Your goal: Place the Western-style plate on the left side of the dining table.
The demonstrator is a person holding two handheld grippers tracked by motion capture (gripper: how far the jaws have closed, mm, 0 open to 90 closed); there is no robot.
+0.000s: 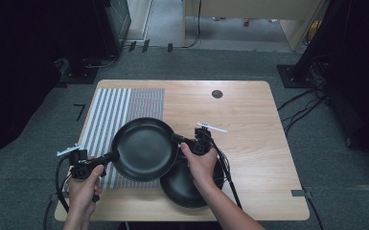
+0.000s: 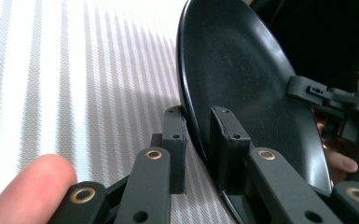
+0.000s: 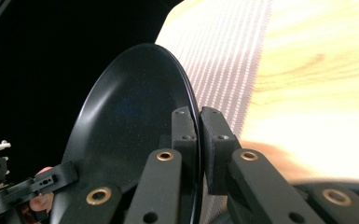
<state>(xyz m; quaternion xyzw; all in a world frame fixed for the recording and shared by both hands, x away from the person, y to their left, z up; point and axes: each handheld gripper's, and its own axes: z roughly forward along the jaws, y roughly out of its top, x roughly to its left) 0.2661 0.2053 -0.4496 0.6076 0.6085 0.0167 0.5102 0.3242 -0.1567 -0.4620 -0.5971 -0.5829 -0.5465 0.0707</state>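
The wooden worktop (image 1: 249, 120) stands on grey carpet, with a small dark round fitting (image 1: 216, 94) set into it near the far edge; a striped grey-and-white mat (image 1: 106, 112) covers its left part; above the near end of that mat a black plate (image 1: 144, 149) is held up between both hands, its hollow face toward the high camera, and it partly covers a second black dish (image 1: 186, 188) lying on the worktop just beside the mat's near right corner; the left tongs (image 1: 109, 157) come in from the left and are clamped on the plate's left rim, and in the left gripper view the two pads (image 2: 224, 140) sit either side of that thin edge; the right tongs (image 1: 179, 141) are clamped on the opposite rim, and the right gripper view shows their pads (image 3: 184, 133) pressed onto the edge with the mat and pale wood behind; a thumb tip (image 2: 25, 186) shows at the lower left of the left gripper view.
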